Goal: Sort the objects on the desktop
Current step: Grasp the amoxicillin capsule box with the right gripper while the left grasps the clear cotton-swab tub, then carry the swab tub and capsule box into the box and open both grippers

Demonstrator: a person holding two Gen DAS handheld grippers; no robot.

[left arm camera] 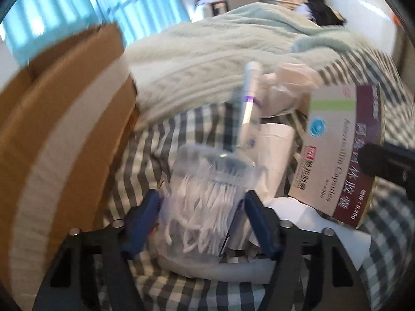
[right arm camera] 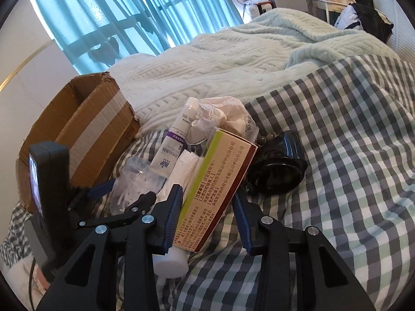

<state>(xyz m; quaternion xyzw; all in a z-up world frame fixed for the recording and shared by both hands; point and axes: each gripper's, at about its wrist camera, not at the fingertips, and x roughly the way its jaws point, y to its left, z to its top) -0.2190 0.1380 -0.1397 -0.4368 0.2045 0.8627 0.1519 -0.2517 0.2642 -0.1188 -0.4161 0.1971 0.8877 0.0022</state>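
The left gripper (left arm camera: 199, 215) straddles a clear tub (left arm camera: 207, 194) of white floss picks, its blue pads at the tub's two sides and apparently touching the plastic, though motion blur in the left wrist view leaves it unclear whether they press, so I cannot tell if the tub is gripped. The right gripper (right arm camera: 207, 215) has a medicine box (right arm camera: 220, 191) between its pads: the left pad lies against the box's green-edged face, while the right pad stands just off its maroon edge with a slit of checked sheet (right arm camera: 350, 168) showing between, so the fingers are narrow but not clamped. The box is tilted, its near end low between the pads and its far end raised. Under it lies a white bottle (right arm camera: 171, 259) on its side. All of this sits in one heap on the checked sheet. Just behind the tub a white tube (right arm camera: 171, 145) with a purple band leans upright, with a roll of white bags (right arm camera: 185, 167) beside it and crumpled lace-edged wrapping (right arm camera: 223, 114) behind. To the right of the box rests a black pot (right arm camera: 277, 165) on its side, touching the heap. Left of the heap stands an open cardboard box (right arm camera: 85, 132) with a stripe of pale tape. Beyond everything lies a pale knitted blanket (right arm camera: 233, 59), and teal curtains (right arm camera: 129, 7) hang at the far wall
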